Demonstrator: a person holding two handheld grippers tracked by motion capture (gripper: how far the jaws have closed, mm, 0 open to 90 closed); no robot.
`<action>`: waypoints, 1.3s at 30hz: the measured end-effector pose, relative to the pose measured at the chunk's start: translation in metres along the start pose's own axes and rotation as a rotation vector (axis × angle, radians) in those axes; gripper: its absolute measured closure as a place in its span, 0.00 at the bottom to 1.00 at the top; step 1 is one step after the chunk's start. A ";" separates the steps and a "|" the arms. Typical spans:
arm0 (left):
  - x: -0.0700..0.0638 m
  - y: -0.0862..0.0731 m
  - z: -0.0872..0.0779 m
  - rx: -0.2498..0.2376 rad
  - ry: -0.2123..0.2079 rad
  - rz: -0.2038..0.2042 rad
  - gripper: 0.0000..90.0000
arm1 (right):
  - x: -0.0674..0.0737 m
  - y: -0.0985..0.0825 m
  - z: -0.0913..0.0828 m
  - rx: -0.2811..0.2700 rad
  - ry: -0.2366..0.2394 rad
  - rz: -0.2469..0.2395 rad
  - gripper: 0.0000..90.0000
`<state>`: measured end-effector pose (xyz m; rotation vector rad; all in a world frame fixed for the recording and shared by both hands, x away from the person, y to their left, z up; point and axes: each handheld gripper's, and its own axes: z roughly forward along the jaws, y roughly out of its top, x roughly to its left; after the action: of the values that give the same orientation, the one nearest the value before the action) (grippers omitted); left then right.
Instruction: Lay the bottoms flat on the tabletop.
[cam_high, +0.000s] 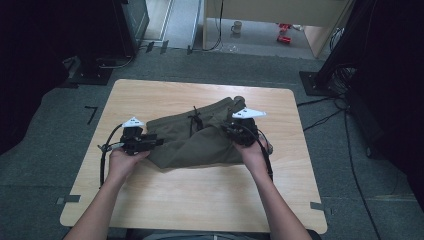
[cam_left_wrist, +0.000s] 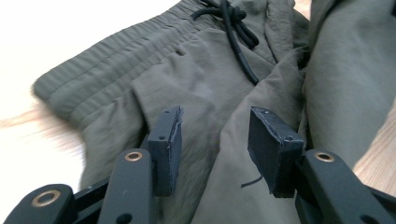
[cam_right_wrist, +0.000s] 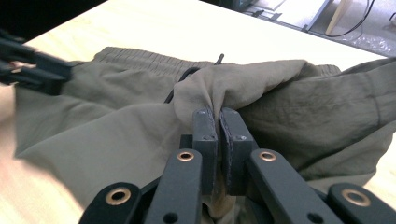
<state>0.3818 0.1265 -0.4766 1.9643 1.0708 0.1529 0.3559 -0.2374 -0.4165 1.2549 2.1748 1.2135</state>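
Olive shorts (cam_high: 200, 137) lie mid-desk (cam_high: 200, 200) | right tool (cam_right_wrist: 218, 122) pinches a fabric fold; left tool (cam_left_wrist: 217, 140) spread above cloth | risk: thin pinch slips; drawstring (cam_left_wrist: 236, 32) snags

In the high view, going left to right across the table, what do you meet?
Left hand-held gripper → olive shorts, with the black drawstring → right hand-held gripper → bare table.
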 end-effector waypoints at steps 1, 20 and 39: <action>-0.001 0.001 0.002 0.005 -0.003 0.007 0.60 | 0.002 -0.003 -0.005 -0.006 -0.003 0.001 0.95; -0.016 0.017 0.040 0.070 -0.067 0.080 0.60 | 0.054 -0.079 -0.082 -0.064 -0.028 0.049 0.93; -0.059 -0.001 0.047 0.120 -0.119 0.162 0.60 | 0.060 -0.164 -0.075 0.029 -0.038 0.128 0.87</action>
<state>0.3665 0.0538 -0.4896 2.1404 0.8613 0.0597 0.1870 -0.2647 -0.5006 1.4363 2.1210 1.2000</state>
